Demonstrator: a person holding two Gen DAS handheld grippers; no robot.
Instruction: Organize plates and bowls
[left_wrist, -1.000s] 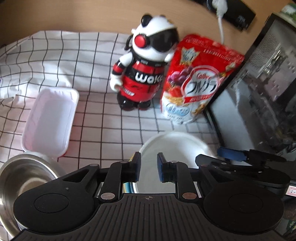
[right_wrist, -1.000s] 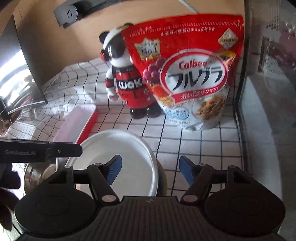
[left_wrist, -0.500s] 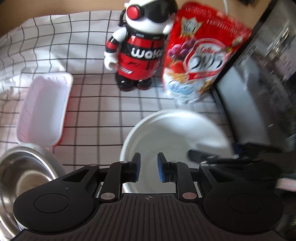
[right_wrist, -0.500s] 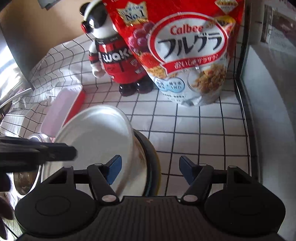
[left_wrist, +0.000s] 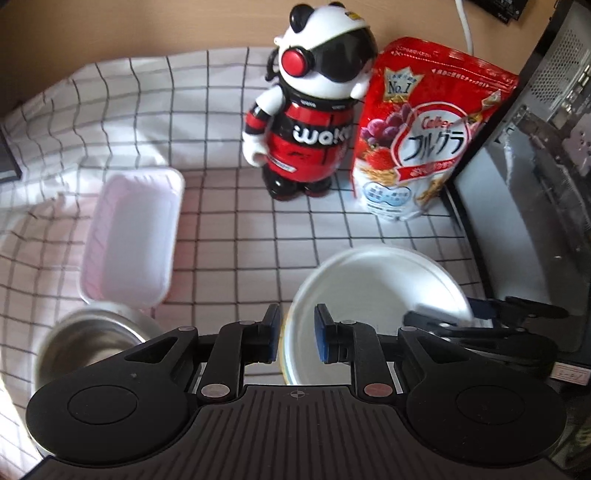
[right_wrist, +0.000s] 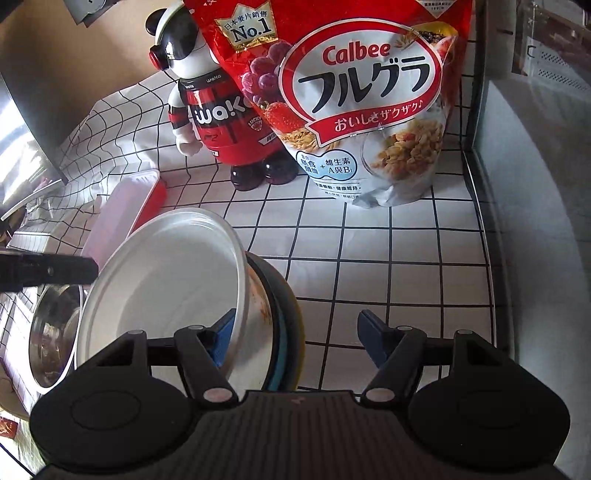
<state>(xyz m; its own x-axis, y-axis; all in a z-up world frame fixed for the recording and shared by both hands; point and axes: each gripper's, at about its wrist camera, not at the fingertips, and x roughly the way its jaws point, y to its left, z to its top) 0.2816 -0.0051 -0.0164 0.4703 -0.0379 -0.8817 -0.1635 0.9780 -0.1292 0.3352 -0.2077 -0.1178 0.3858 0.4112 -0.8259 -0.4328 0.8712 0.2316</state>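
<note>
Where the checked cloth (left_wrist: 207, 122) covers the desk, a cereal bag (left_wrist: 424, 147) stands at one o'clock in the left wrist view, just beside a panda figure (left_wrist: 314, 110) at twelve. In the right wrist view the bag (right_wrist: 362, 92) fills the twelve o'clock area and partly hides the figure (right_wrist: 207, 110) at eleven. A pink tray (left_wrist: 133, 236) lies at ten o'clock in the left view, with a steel bowl (left_wrist: 88, 343) near it at eight. The white bowl (left_wrist: 376, 295) sits tilted at four o'clock, its rim between the fingers of the left gripper (left_wrist: 297, 338), which are close together with the rim edge in the gap; whether they press it I cannot tell. In the right view the white bowl (right_wrist: 162, 291) leans at eight o'clock over a dark plate (right_wrist: 284, 325) with a yellow edge. The right gripper (right_wrist: 297, 341) has its fingers wide apart, one inside the bowl, the other over bare cloth, with the bowl wall and plate between them.
</note>
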